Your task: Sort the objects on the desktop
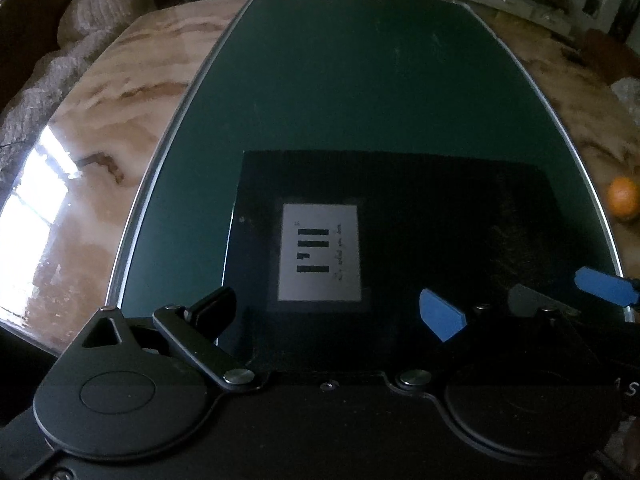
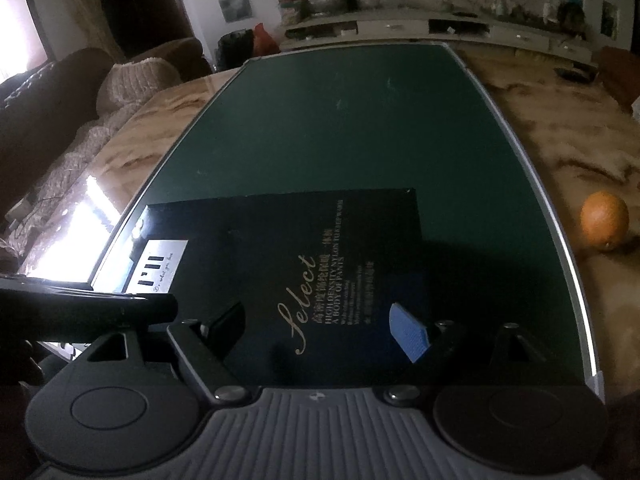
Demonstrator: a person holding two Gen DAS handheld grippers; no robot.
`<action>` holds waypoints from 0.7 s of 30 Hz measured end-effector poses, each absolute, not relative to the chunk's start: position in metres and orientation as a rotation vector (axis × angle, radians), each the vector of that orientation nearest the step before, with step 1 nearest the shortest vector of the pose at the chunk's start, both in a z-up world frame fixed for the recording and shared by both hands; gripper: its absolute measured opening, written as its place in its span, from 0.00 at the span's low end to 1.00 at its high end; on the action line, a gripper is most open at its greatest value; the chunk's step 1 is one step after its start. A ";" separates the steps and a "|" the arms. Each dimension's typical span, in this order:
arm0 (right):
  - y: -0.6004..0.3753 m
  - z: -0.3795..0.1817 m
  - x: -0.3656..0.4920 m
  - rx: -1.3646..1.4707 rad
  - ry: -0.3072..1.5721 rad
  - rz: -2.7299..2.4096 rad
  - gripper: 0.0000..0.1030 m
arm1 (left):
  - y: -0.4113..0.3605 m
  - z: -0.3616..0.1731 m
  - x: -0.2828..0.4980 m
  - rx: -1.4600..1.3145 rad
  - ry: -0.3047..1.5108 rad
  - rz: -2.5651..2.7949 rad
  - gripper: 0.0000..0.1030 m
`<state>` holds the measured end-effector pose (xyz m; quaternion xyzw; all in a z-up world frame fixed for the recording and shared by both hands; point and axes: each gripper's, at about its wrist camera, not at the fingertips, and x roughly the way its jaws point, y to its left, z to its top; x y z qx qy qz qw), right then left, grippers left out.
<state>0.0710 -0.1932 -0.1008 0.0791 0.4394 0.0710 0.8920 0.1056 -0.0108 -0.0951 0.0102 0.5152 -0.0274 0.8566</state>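
Note:
A flat black box with gold "Select" lettering and a white label lies at the near end of the dark green board, which also shows in the right wrist view. My left gripper is open just above the box's near edge, one black pad and one blue pad apart. My right gripper is open over the box's near right part. The right gripper's blue fingertip shows at the right in the left wrist view. The left gripper's body shows at the left in the right wrist view.
The board lies on a glossy marble table. An orange sits on the table right of the board, seen also in the left wrist view. A sofa with a knitted throw is beyond the left edge.

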 end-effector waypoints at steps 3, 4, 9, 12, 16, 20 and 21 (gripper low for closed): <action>-0.193 -0.107 0.073 0.166 0.930 0.148 0.81 | -0.011 -0.101 0.106 0.017 1.100 -0.060 0.97; -0.193 -0.108 0.073 0.162 0.930 0.147 0.81 | -0.010 -0.103 0.106 0.014 1.107 -0.062 0.97; -0.188 -0.110 0.073 0.130 0.929 0.141 0.82 | -0.014 -0.110 0.105 0.049 1.103 -0.053 0.97; -0.187 -0.111 0.073 0.115 0.929 0.137 0.82 | -0.015 -0.111 0.105 0.056 1.099 -0.054 0.98; -0.187 -0.111 0.072 0.116 0.929 0.138 0.82 | -0.014 -0.111 0.105 0.051 1.096 -0.051 0.98; -0.187 -0.111 0.071 0.117 0.925 0.139 0.82 | -0.014 -0.112 0.106 0.052 1.095 -0.052 0.99; -0.187 -0.111 0.071 0.118 0.925 0.139 0.82 | -0.014 -0.112 0.106 0.052 1.094 -0.052 0.99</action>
